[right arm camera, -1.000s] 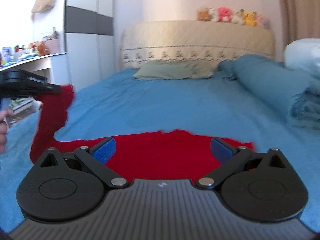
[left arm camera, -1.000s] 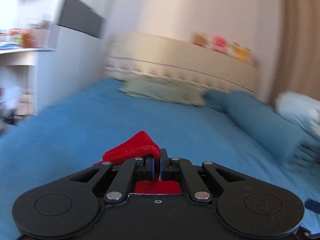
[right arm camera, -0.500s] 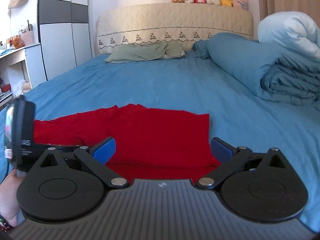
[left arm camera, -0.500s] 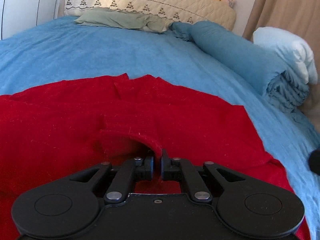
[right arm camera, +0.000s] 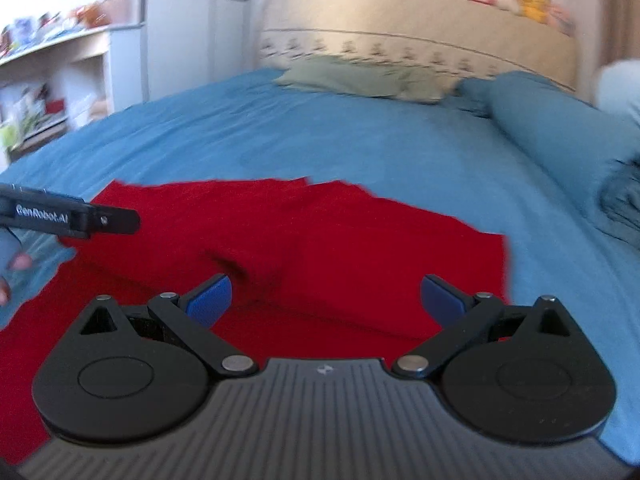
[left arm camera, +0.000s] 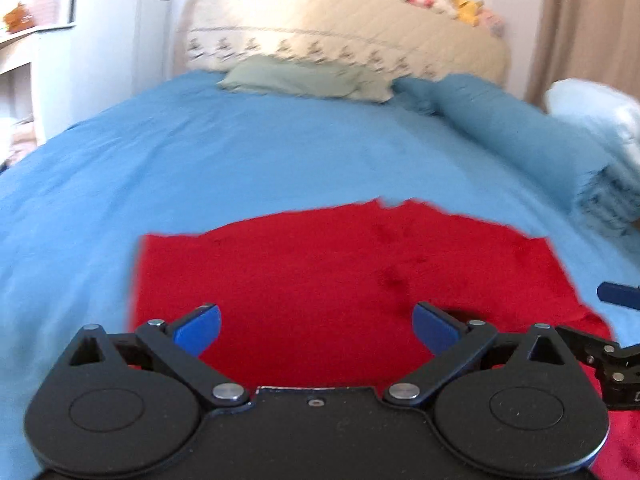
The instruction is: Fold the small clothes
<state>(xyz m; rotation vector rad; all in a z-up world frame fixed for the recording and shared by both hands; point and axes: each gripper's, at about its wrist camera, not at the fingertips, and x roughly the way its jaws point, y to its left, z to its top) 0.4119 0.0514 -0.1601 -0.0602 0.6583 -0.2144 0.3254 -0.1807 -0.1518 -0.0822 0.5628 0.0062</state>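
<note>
A red garment [left arm camera: 340,272] lies flat on the blue bed sheet [left arm camera: 240,160]; in the right wrist view the red garment [right arm camera: 320,232] shows a folded layer with a crease across its middle. My left gripper [left arm camera: 318,326] hovers over the cloth's near edge. Its jaws are opening wide and nothing sits between the blue pads [left arm camera: 200,328]. My right gripper [right arm camera: 326,298] stands open just above the cloth, holding nothing. One finger of the left gripper [right arm camera: 80,218] reaches in from the left edge, with a person's hand [right arm camera: 12,264] behind it.
A rolled blue duvet [left arm camera: 520,140] and a pale quilt [left arm camera: 592,112] lie along the right side. A green pillow [left arm camera: 304,78] rests against the quilted headboard [left arm camera: 340,36], topped with plush toys. A white wardrobe [right arm camera: 196,36] and cluttered shelves [right arm camera: 52,64] stand left.
My left gripper, earlier shut on a lifted corner of the red cloth, carried it over, sank and let go. The cloth now lies flat. The right gripper stayed open and dipped lower.
</note>
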